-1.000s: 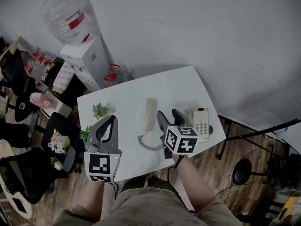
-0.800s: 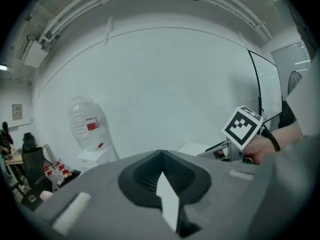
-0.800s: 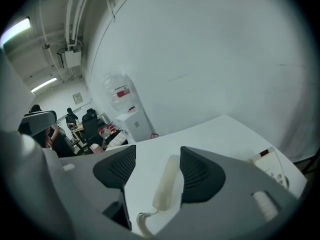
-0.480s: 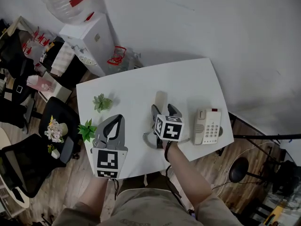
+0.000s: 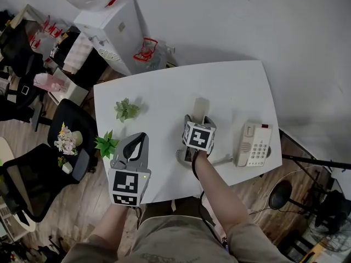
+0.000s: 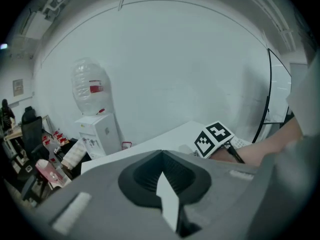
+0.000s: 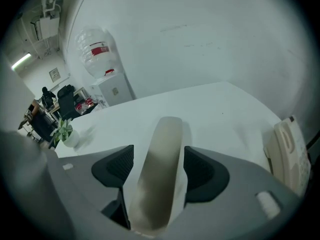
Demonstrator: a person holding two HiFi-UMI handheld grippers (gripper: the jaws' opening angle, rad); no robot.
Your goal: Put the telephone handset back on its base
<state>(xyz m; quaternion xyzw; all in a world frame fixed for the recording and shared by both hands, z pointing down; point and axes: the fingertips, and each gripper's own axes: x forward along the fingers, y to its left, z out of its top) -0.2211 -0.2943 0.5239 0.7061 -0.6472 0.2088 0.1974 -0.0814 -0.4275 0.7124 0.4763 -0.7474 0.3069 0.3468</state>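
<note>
Wall [image 5: 247,21]: plain white, top
Floor [image 5: 77,218]: brown wood planks, lower left
Table [image 5: 164,89]: white, centre
Water dispenser [image 5: 109,26]: white, upper left
Office chairs [image 5: 30,185]: black, left edge

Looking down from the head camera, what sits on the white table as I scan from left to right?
Bright green spiky plant → paler green small leafy plant → beige telephone handset → cream push-button telephone base.

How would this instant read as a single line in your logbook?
right gripper: fingers just opening, handset between them on table, unpressed | left gripper: shut, empty | base: right of handset, vacant
</note>
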